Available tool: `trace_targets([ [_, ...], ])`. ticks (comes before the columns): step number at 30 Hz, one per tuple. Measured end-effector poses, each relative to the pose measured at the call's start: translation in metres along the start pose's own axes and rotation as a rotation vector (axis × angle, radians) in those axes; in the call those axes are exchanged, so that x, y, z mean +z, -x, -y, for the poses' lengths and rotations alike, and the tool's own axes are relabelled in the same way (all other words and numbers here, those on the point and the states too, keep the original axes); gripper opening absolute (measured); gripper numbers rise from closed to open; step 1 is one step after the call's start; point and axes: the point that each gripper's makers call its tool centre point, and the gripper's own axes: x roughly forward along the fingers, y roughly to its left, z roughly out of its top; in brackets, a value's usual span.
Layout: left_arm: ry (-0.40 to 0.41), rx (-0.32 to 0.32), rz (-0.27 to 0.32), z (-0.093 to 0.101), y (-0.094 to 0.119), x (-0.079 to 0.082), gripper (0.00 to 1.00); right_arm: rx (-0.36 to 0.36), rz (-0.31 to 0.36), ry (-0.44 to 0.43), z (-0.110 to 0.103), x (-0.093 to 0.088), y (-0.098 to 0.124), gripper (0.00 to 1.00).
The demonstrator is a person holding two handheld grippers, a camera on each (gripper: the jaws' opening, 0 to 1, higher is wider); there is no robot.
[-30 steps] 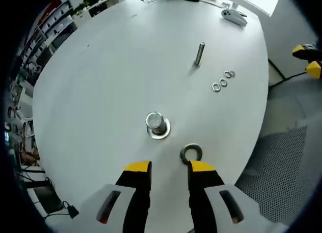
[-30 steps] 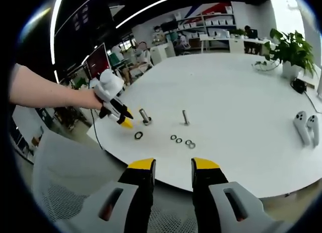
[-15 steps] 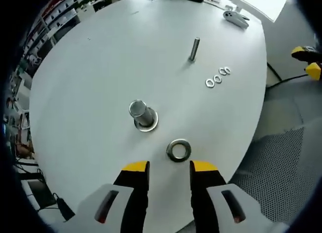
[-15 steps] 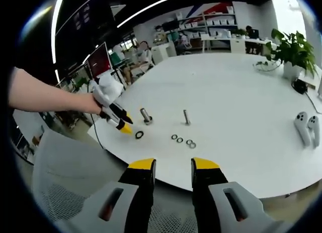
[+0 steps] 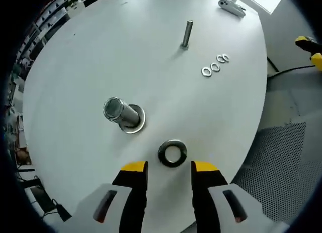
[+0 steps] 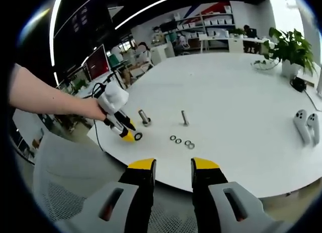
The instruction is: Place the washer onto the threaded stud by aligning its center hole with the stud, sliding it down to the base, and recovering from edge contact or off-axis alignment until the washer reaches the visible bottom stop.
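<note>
White round surface [image 5: 75, 57] carries the washer [image 5: 172, 153], lying flat just ahead of the left gripper [image 5: 168, 168], jaws parted, near the stud [image 5: 121, 113]. Right gripper [image 6: 172, 166] hovers apart, jaws parted, empty.

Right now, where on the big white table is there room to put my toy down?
Lots of bare table lies between the thin stud and the plant. Crowded near the front edge: the wide stud, dark washer, left gripper and three small washers. Two white controllers take the right edge.
</note>
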Motion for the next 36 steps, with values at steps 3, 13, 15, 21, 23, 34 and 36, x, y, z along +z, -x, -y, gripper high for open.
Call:
trace_targets([
  [3,-0.004,0.001,0.003,0.002,-0.001,0.003,0.33,0.001,-0.009,0.005,0.0,-0.001,-0.001,0.3],
  [13,-0.087,0.063,0.012,0.003,-0.005,0.011,0.29,-0.005,0.0,-0.003,0.001,0.0,0.0,0.3],
  [15,-0.051,0.065,0.012,0.001,-0.003,0.011,0.28,-0.004,-0.004,0.0,0.001,0.0,0.0,0.3],
  [21,-0.06,0.065,-0.006,0.0,-0.003,0.01,0.24,-0.005,-0.005,0.003,0.002,-0.001,0.0,0.3],
  [23,-0.065,0.066,-0.017,-0.001,-0.003,0.007,0.21,-0.005,-0.005,0.002,0.002,-0.001,0.0,0.3],
  [34,0.034,0.093,-0.051,-0.007,-0.003,0.004,0.22,-0.005,-0.008,0.006,0.002,-0.001,0.0,0.3],
  [36,0.04,0.094,-0.06,-0.008,-0.003,0.003,0.22,-0.005,-0.008,0.007,0.002,-0.001,0.0,0.29],
])
